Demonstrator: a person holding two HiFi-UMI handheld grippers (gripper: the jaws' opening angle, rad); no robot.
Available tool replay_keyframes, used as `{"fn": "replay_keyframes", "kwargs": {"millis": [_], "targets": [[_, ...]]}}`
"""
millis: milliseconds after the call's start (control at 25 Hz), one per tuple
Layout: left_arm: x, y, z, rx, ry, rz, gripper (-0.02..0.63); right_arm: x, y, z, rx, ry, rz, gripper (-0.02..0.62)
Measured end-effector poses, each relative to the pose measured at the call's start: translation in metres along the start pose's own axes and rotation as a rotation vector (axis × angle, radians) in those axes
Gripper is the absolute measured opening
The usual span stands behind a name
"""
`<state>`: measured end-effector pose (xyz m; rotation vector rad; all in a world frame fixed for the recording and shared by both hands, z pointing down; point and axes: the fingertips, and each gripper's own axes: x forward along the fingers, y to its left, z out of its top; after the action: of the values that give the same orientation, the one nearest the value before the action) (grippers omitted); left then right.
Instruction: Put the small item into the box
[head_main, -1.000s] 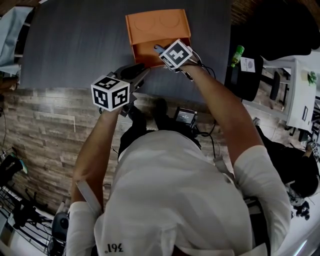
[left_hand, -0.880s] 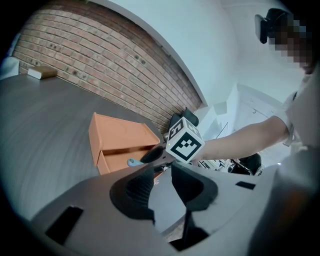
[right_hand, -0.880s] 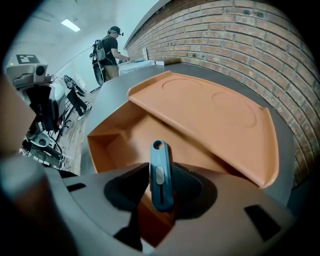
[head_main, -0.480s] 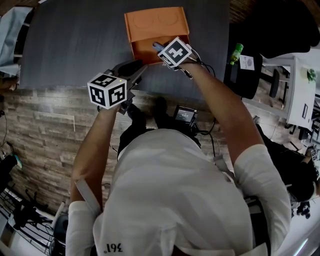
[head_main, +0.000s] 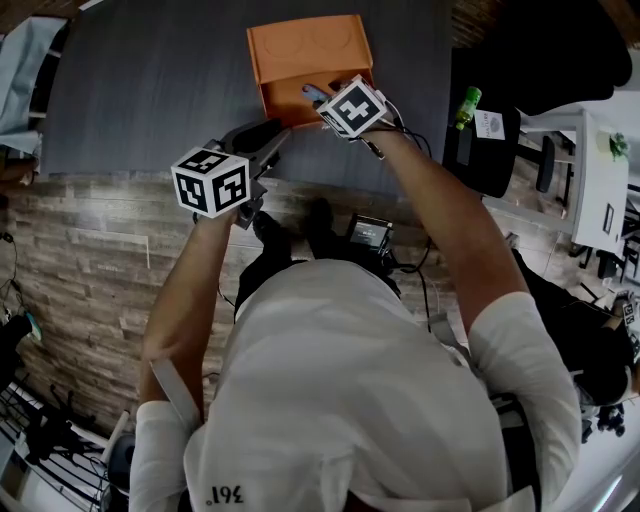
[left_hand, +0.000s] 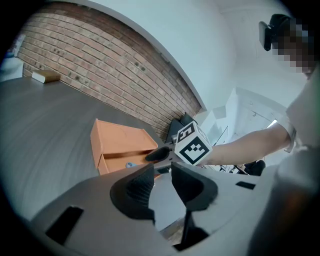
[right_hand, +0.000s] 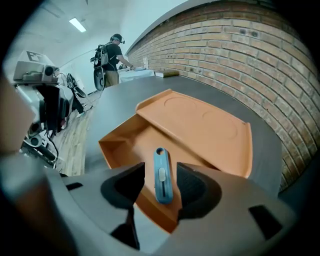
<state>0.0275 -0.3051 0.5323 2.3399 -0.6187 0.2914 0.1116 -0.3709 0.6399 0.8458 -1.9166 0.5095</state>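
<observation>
An orange box (head_main: 287, 100) with its lid (head_main: 305, 45) folded back lies on the dark grey table (head_main: 150, 90). My right gripper (head_main: 318, 96) hovers over its open tray. The small item, a blue slider-type tool (right_hand: 161, 175), lies lengthwise between the right gripper's (right_hand: 161, 184) jaws; these are opening, with a gap on each side of it. The tool looks to rest in the box (right_hand: 131, 142). My left gripper (head_main: 282, 138) is held near the table's front edge, left of the box. The left gripper's (left_hand: 162, 181) jaws stand slightly apart, nothing between them. From there the box (left_hand: 120, 142) and blue item (left_hand: 129, 164) show ahead.
A brick wall (right_hand: 240, 55) runs behind the table's far edge. A small pale block (left_hand: 45, 76) lies at the far left of the table. A person (right_hand: 112, 60) stands in the distance, and equipment (right_hand: 45, 100) stands left of the table. A green bottle (head_main: 466, 105) sits on a stool at the right.
My left gripper has drifted a little to the left. The right gripper stays over the box's tray with the blue item under it.
</observation>
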Motion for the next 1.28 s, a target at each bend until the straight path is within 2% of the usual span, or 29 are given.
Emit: {"fn": "replay_keyframes", "kwargs": {"millis": [240,360,440,560,720,800,1040,1280], "targets": [[-0.008,-0.006,0.009,0.011,-0.042,0.004,0.105,-0.014,0.003,0.004,-0.003,-0.037,-0.022,0.201],[-0.018,-0.009,0.016,-0.002,-0.089,-0.001,0.032,-0.023,0.008,0.009,0.007,-0.069,-0.018,0.194],[-0.022,-0.013,0.019,-0.007,-0.111,-0.018,0.015,-0.031,0.008,0.011,0.011,-0.093,-0.022,0.174],[-0.028,-0.020,0.023,0.001,-0.131,-0.036,0.011,-0.045,0.008,0.015,0.041,-0.142,-0.027,0.138],[-0.040,-0.027,0.026,0.009,-0.147,-0.044,0.012,-0.071,0.015,0.025,0.078,-0.225,-0.054,0.052],[-0.048,-0.031,0.029,0.016,-0.158,-0.048,0.012,-0.084,0.020,0.030,0.081,-0.256,-0.068,0.037],[-0.061,-0.038,0.040,0.043,-0.177,-0.041,0.012,-0.118,0.030,0.040,0.089,-0.337,-0.094,0.021],[-0.076,-0.061,0.057,0.087,-0.234,-0.059,0.012,-0.156,0.043,0.056,0.099,-0.441,-0.112,0.017]]}}
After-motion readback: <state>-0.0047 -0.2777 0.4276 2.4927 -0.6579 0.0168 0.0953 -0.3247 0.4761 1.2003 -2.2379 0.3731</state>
